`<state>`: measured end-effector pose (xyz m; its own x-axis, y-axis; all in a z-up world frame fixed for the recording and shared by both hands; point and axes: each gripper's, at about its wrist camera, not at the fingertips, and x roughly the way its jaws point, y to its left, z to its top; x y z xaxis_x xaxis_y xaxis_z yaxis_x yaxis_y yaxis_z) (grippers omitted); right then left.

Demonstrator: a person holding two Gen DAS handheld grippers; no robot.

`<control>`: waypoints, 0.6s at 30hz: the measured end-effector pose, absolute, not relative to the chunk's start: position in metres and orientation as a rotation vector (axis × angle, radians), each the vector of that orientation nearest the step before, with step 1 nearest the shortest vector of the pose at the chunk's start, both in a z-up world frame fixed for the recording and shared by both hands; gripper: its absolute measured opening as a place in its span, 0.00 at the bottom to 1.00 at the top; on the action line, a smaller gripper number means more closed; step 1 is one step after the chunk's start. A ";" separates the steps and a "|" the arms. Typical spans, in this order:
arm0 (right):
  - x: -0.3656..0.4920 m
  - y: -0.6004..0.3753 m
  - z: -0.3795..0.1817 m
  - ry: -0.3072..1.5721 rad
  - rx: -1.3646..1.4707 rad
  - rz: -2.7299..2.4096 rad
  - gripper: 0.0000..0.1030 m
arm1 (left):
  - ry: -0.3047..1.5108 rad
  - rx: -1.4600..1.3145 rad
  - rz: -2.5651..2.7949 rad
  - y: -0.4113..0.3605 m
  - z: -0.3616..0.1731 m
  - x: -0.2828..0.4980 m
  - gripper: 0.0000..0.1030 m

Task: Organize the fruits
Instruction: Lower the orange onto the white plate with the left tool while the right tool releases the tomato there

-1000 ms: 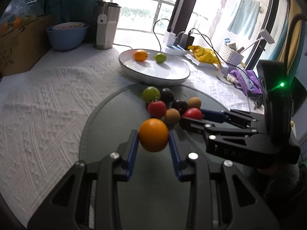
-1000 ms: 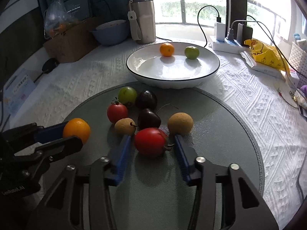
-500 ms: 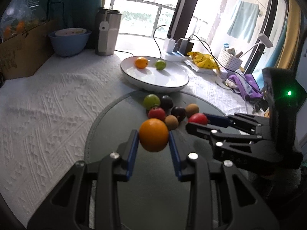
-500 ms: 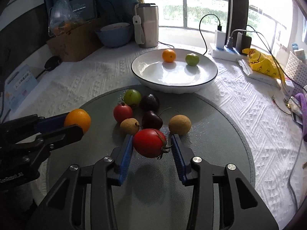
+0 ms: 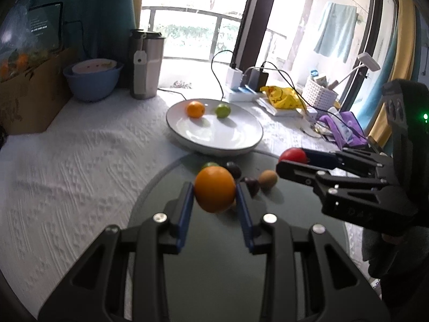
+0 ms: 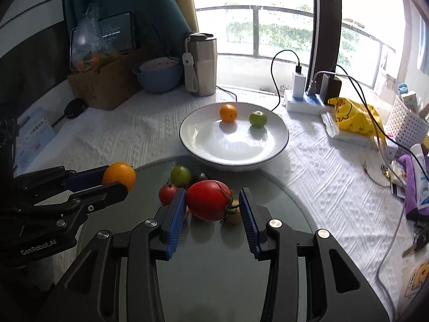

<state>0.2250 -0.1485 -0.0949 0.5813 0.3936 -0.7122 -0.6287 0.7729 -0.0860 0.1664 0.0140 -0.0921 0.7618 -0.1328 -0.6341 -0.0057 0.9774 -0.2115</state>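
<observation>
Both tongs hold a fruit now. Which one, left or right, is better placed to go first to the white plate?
Probably right. The right tongs, shut on the tomato, face the white plate almost straight ahead. From the left tongs, shut on the orange, it lies slightly off-centre; the difference is small.

- The left gripper [image 5: 214, 196] is black plastic with two long arms.
- Blue ridged pads [image 5: 185, 214] line the inside of its jaws.
- Round silver screws [image 5: 160, 217] sit on the arms.
- The right gripper [image 6: 213, 204] looks the same: black, blue pads, silver screws.
- A small green light [image 5: 425, 116] glows on its black handle.
- White letters [image 6: 37, 247] mark the left gripper's side.
</observation>
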 end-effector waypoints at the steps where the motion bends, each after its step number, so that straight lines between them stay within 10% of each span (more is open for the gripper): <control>1: 0.228 -0.148 -0.094 0.734 -0.348 0.610 0.42 | 0.701 -0.205 -0.069 0.015 -0.091 0.169 0.33; 18: 0.303 -0.140 -0.096 0.752 -0.326 0.579 0.42 | 0.718 -0.184 -0.075 0.029 -0.095 0.245 0.33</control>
